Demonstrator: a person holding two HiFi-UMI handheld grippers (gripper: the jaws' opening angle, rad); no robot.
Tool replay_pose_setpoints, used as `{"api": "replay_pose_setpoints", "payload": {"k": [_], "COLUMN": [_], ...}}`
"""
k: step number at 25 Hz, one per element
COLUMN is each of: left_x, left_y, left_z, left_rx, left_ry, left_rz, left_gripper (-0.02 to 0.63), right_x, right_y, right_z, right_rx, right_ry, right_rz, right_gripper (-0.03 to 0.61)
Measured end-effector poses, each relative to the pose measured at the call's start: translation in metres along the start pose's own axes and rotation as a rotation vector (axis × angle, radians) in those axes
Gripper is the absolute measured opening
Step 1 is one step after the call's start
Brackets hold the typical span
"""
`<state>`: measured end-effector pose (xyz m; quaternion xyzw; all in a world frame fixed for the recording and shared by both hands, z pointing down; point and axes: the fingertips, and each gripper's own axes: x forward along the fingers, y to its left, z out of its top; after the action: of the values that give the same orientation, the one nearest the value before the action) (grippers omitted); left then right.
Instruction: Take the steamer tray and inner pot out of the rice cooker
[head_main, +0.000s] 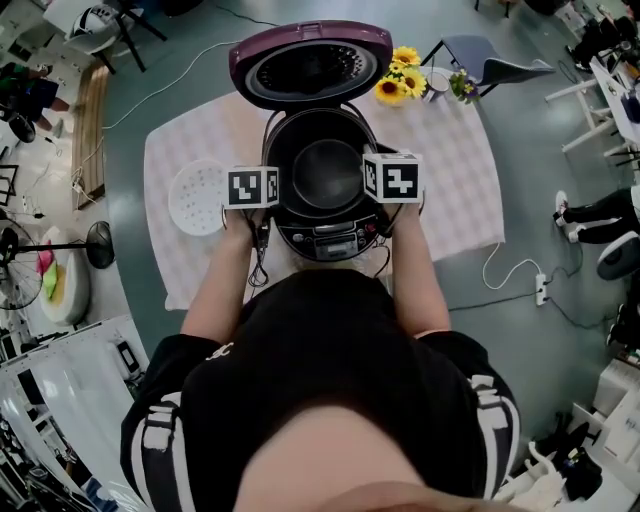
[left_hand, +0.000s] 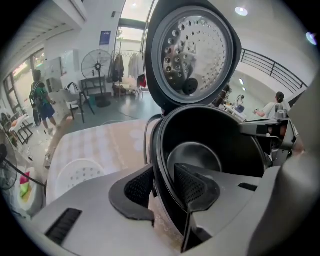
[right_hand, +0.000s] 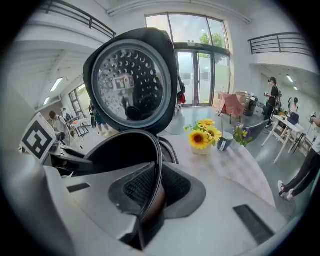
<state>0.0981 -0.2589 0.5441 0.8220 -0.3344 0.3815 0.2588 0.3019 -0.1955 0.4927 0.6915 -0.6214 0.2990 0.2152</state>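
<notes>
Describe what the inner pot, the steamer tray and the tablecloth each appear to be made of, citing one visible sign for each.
Inner pot: likely metal with a dark non-stick coating; thin rim, dull sheen.
Steamer tray: probably white plastic; matte, with moulded holes.
Tablecloth: looks like woven fabric; pale check, soft uneven edges.

Observed on cloth-covered worktop (head_main: 450, 190): open rice cooker (head_main: 320, 240) at centre, white steamer tray (head_main: 197, 197) lying flat just left, sunflower vase (head_main: 400, 80) and cup (head_main: 438, 83) at far edge.
</notes>
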Motion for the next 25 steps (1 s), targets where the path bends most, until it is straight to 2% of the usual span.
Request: {"api": "replay_pose_setpoints", "payload": {"k": [4, 6, 10, 19, 25], "left_x": [-0.008, -0.018, -0.043, -0.093, -0.125], "left_y": [-0.003, -0.008, -0.014, -0.018, -0.011], "left_z": [0.003, 0.008, 0.018, 0.024, 0.021], "left_rx": [-0.010, -0.019, -0.046, -0.062, -0.072], "left_ry": [-0.025, -0.058, -0.125, -0.259, -0.343], "left_rz": [-0.019, -0.036, -0.072, -0.081, -0.091], "left_gripper": [0.120, 0.066, 0.061, 0.062, 0.063], "right_x": [-0.009, -0.015, -0.027, -0.072, -0.101], "right_y": [0.004, 0.006, 0.008, 0.032, 0.057], "right_z": [0.009, 0.016, 0.023, 0.052, 0.066], "right_rx": [0.010, 0.011, 0.024, 0.007, -0.025], "right_ry": [-0.034, -0.053, -0.087, -0.222, -0.321], "right_rz": [0.031, 0.043, 0.069, 0.160, 0.186], "right_gripper": [0.038, 0.038, 0.038, 0.032, 0.032]}}
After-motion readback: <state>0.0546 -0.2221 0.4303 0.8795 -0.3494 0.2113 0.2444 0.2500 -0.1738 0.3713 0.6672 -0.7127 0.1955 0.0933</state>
